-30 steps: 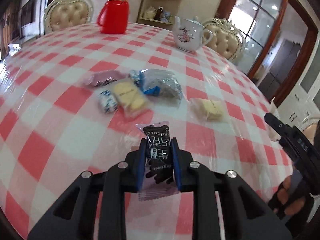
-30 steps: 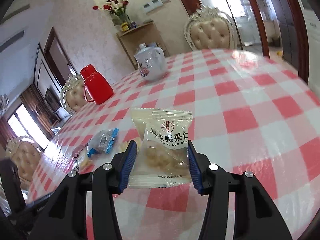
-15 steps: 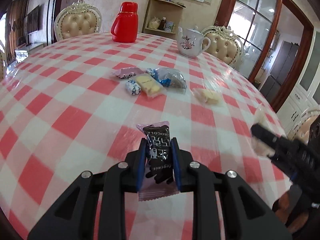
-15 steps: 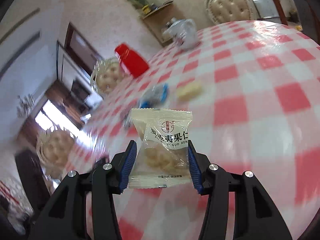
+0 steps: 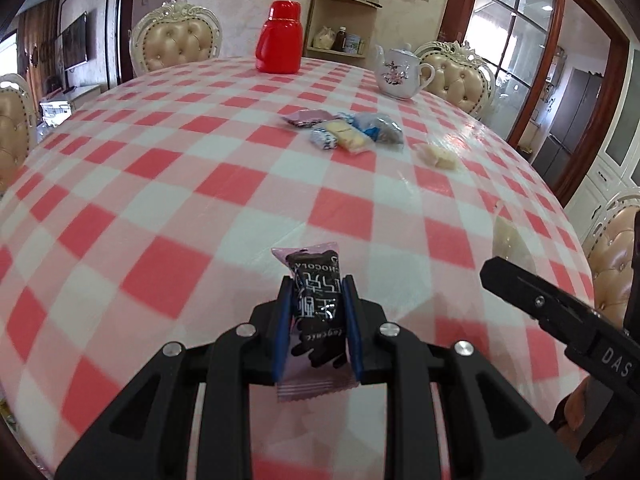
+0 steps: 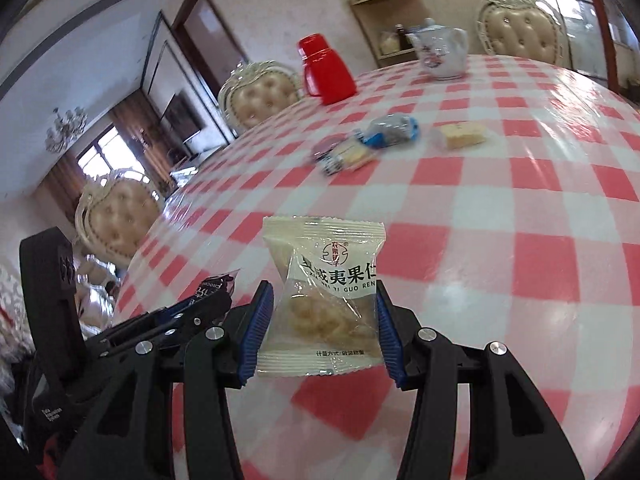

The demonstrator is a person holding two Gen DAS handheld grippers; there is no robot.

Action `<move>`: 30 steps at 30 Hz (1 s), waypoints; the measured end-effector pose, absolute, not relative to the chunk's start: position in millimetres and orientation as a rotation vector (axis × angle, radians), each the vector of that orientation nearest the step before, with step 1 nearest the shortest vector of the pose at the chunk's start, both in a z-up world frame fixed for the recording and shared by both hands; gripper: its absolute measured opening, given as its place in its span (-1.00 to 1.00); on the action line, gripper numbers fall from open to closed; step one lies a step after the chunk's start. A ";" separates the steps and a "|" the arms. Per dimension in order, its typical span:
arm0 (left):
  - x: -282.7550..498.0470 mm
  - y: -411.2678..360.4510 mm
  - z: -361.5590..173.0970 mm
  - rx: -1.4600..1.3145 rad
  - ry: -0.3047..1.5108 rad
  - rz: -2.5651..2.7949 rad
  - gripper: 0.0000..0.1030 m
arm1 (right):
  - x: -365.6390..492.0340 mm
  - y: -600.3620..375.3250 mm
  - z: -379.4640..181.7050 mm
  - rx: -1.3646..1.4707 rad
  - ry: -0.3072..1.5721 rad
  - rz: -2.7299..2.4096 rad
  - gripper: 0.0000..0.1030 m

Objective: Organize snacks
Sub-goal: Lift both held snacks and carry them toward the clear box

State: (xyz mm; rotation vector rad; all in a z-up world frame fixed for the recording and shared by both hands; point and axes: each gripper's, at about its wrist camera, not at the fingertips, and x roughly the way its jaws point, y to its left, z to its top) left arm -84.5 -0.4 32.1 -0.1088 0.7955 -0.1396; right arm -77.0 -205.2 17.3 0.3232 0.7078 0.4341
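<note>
**Both grippers carry snacks above the checked table**

The dark chocolate wrapper (image 5: 316,312) stands lengthwise along the left gripper (image 5: 316,304), pinched narrowly. The clear nut packet (image 6: 326,300) sits upright, clamped in the right gripper (image 6: 325,312). Both hang over the red-checked tablecloth (image 5: 160,184), well apart from the snack pile (image 5: 348,132).
</note>
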 end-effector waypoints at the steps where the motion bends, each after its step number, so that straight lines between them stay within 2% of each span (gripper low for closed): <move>1: -91.7 5.6 33.0 -0.107 0.795 -0.136 -0.53 | -81.3 -198.5 18.4 0.311 0.708 0.446 -0.05; 19: -198.1 81.9 61.8 -0.104 0.724 -0.118 -0.53 | -151.4 -100.8 40.2 0.121 0.695 0.584 -0.05; 30: -229.0 151.2 62.9 -0.070 0.729 -0.007 -0.53 | -181.3 -33.4 41.0 -0.006 0.705 0.709 -0.05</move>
